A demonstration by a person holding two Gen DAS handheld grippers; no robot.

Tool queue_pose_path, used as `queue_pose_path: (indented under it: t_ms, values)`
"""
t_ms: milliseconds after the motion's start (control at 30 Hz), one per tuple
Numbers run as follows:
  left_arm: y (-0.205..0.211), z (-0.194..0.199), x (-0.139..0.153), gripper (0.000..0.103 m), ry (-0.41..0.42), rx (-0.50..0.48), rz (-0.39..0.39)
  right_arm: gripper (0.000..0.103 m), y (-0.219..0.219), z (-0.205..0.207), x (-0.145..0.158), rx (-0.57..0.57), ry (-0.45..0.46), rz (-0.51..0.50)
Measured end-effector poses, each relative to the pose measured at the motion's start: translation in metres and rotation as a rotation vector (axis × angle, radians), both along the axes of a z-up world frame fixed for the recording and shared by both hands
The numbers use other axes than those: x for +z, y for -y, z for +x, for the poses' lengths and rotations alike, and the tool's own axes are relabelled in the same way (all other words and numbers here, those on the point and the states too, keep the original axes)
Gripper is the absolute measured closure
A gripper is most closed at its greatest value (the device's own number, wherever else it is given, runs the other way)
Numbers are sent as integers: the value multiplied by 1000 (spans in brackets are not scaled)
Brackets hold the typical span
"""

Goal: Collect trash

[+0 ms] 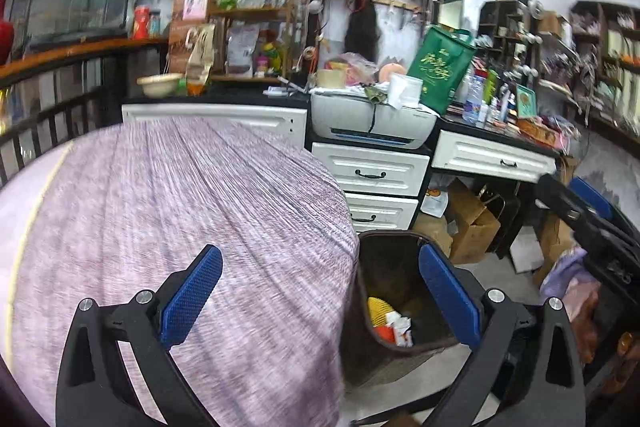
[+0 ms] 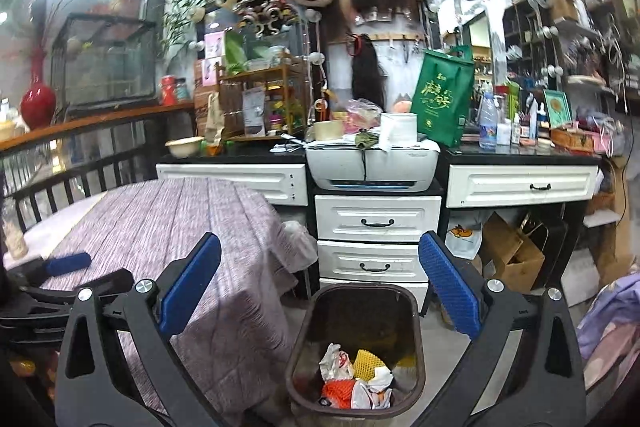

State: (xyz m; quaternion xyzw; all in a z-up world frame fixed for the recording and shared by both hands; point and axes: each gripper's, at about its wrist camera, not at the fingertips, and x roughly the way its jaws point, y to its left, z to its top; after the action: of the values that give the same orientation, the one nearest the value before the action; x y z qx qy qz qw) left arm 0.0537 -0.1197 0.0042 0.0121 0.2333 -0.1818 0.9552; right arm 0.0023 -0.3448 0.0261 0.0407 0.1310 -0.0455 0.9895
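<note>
1. Nearest the lens in both wrist views, two black gripper arms with blue textured pads frame the scene; the left gripper (image 1: 320, 291) stands with its jaws spread wide and nothing between the pads.
2. Left of the dark brown plastic waste bin (image 2: 304, 339), a table under a mauve woven cloth (image 2: 168, 227) fills the ground; its corner hangs just beside the bin's rim.
3. On that cloth, far left of the bin in the right wrist view, the left gripper's blue pad shows from the side, lying over the tabletop.
4. Over the bin, the right gripper (image 2: 320, 287) is also spread to its widest and grips nothing; the bin's mouth shows in the gap between its pads.
5. Inside the bin lies the collected trash (image 2: 352, 379): crumpled white wrappers, a yellow foam fruit net and an orange scrap, heaped at the bottom. In the left wrist view the same heap (image 1: 390, 323) shows against the near wall of the bin.
6. Behind the bin stands a white drawer unit with black handles (image 2: 376, 223), and a white printer (image 2: 372, 167) sits on top of it.
7. Right of the printer, above and behind the bin, a green tote bag with gold lettering (image 2: 440, 99) stands upright on the black counter.
8. Right of the bin, under the counter, open brown cardboard boxes (image 2: 516, 255) rest on the floor.
</note>
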Motion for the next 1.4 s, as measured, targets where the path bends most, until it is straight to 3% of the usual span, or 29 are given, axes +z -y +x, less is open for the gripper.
queue_pose_path:
  t_ms: [133,200,367,500,800,1400]
  values:
    - [-4,-23,6,6,62,14,89,6,-14,-8,0,31,-23,33]
    - [-7,-33,7,5,80,13,93,6,-19,-12,-2,32,-33,44]
    - [-19,-53,9,5,102,26,58,6,-34,-27,-6,-11,-13,-20]
    - [-32,-63,11,6,83,34,-27,6,-40,-45,-8,-29,28,-24]
    - [-32,-73,8,5,138,59,-36,6,-52,-64,-14,-27,95,-66]
    - [-45,-72,2,6,120,99,-78,6,-49,-52,-25,-2,59,-64]
